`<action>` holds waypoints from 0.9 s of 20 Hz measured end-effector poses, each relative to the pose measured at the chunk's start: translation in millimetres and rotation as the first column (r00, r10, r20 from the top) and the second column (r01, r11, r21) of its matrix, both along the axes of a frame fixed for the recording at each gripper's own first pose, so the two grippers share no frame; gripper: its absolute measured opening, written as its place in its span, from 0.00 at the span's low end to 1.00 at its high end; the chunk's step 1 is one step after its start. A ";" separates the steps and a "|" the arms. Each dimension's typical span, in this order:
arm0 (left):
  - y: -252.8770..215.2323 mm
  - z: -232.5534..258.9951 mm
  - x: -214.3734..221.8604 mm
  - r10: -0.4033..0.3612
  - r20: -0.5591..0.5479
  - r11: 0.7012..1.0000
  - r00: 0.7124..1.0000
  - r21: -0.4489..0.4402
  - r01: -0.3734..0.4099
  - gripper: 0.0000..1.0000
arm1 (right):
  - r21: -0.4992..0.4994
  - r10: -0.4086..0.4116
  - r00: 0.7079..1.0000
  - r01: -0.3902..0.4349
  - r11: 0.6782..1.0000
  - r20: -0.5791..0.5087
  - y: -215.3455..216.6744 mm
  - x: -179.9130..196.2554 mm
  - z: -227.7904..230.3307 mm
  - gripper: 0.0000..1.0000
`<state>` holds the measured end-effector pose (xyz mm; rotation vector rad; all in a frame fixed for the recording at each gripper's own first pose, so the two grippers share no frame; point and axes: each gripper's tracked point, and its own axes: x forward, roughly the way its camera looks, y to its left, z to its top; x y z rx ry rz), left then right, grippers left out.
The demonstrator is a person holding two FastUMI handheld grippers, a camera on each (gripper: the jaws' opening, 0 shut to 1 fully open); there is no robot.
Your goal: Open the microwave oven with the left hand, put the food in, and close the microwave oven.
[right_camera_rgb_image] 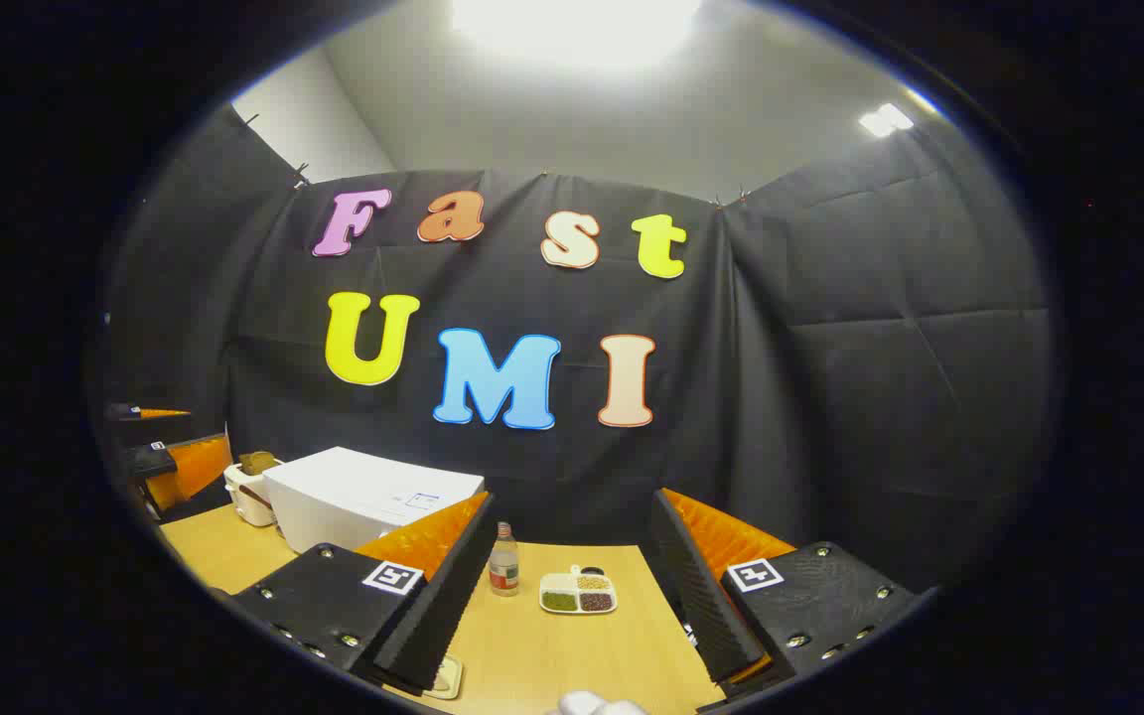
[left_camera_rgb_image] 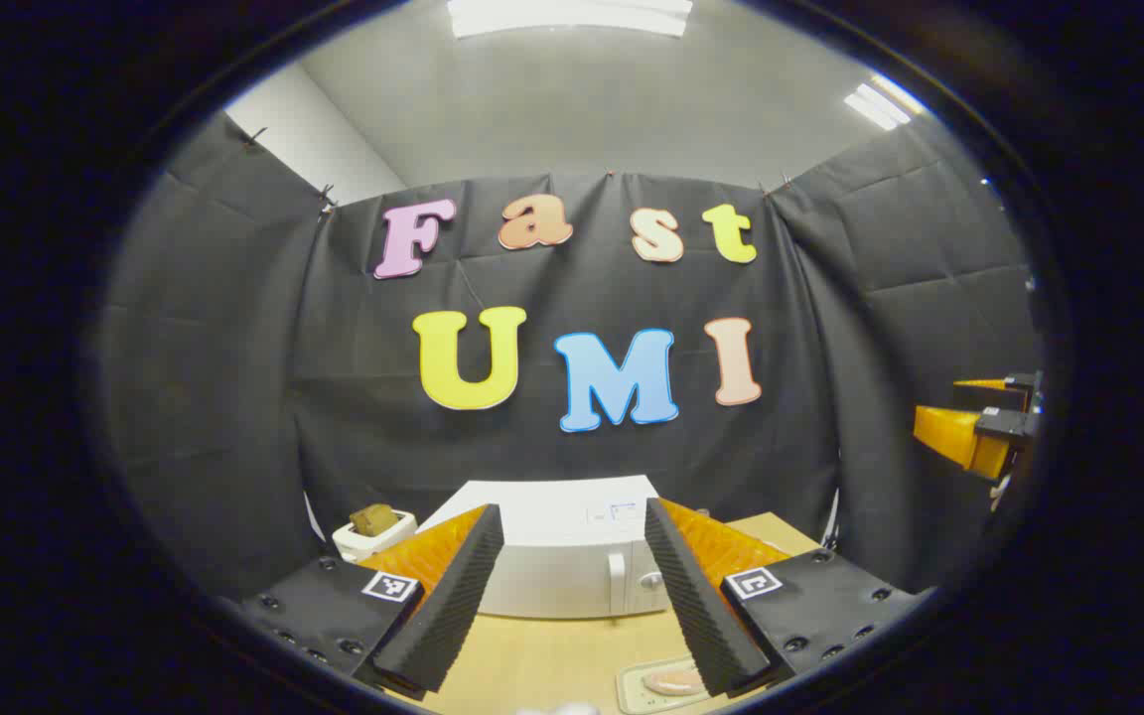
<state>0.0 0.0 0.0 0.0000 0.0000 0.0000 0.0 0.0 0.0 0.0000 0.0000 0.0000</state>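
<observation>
Nothing looks done yet: the microwave [left_camera_rgb_image: 557,556] ahead of my left tongs [left_camera_rgb_image: 572,586] is shut. Both left and right tongs [right_camera_rgb_image: 572,586] gape wide and empty; the food [left_camera_rgb_image: 673,681] lies on its plate [left_camera_rgb_image: 632,690] just below my left tongs

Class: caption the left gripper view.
Open left tool faces closed white microwave, food plate waiting below.

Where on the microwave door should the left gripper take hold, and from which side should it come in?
Grip the vertical handle on the front of the microwave, right of the door. It is an upright bar standing off the face, so the left gripper, jaws open and apart, should probably come straight from the front, one finger on each side of it.
</observation>
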 end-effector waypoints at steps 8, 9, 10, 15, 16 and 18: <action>35.9 -15.8 -9.1 0.004 -0.012 1.000 1.000 -0.003 -0.004 0.96 | 0.000 0.018 1.000 -0.018 1.000 -0.021 44.9 -10.7 -1.3 0.95; 40.5 -19.2 -10.1 0.009 -0.014 1.000 1.000 -0.010 -0.009 0.96 | 0.005 0.028 0.999 -0.028 1.000 -0.025 51.5 -10.6 -1.1 0.96; 42.1 -19.1 -8.6 0.005 -0.012 1.000 1.000 -0.018 -0.005 0.96 | 0.010 0.038 0.999 -0.038 0.999 -0.030 57.3 -9.3 0.3 0.95; 56.0 -30.1 -3.3 0.022 -0.029 1.000 0.999 -0.018 -0.023 0.96 | 0.006 0.048 0.998 -0.048 0.999 -0.028 68.6 -4.0 2.0 0.95; 58.1 -30.7 -0.3 0.024 -0.026 1.000 0.999 -0.015 -0.024 0.96 | 0.009 0.049 0.998 -0.049 0.999 -0.034 69.5 -3.5 0.9 0.96; 60.6 -38.0 6.2 0.033 -0.023 0.999 0.999 0.009 -0.032 0.96 | 0.011 0.049 0.998 -0.049 0.999 -0.034 71.3 -1.8 2.1 0.95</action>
